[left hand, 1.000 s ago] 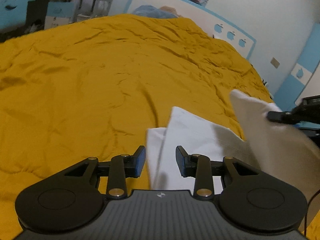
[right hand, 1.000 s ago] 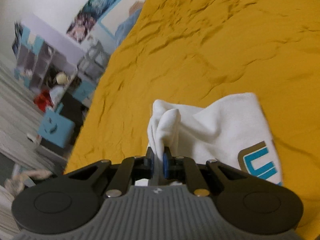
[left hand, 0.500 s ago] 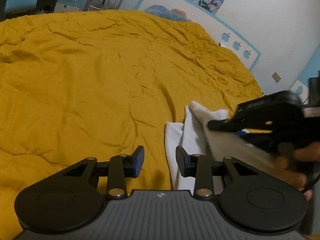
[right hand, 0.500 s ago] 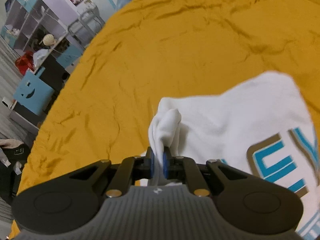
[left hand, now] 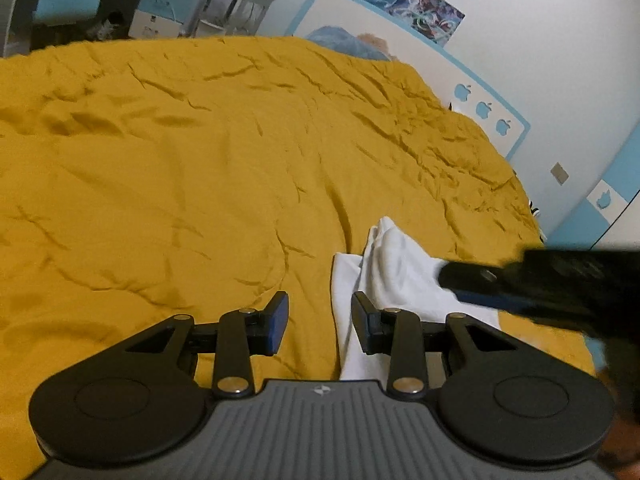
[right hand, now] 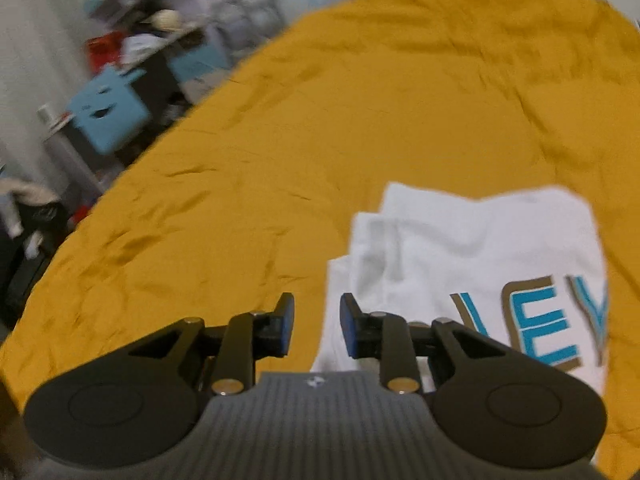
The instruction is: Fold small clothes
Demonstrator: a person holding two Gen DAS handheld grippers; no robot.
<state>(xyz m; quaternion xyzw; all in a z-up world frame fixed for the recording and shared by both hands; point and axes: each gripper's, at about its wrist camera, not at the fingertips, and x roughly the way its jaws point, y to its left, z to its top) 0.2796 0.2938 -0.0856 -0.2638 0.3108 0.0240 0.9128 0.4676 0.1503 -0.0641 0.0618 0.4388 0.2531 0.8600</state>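
Note:
A small white garment with blue and tan letters lies folded on the yellow bedspread. My right gripper is open and empty, just above the garment's near left edge. My left gripper is open and empty, with the garment's left edge just ahead and right of it. The right gripper also shows in the left wrist view as a blurred black shape over the white cloth.
The yellow bedspread spreads wide and wrinkled to the left and far side. A white and blue headboard and wall stand behind. Shelves and a blue box stand beyond the bed's left edge.
My right gripper has opened and let go of the white cloth, which now lies folded flat on the bed. My left gripper stayed open beside the garment.

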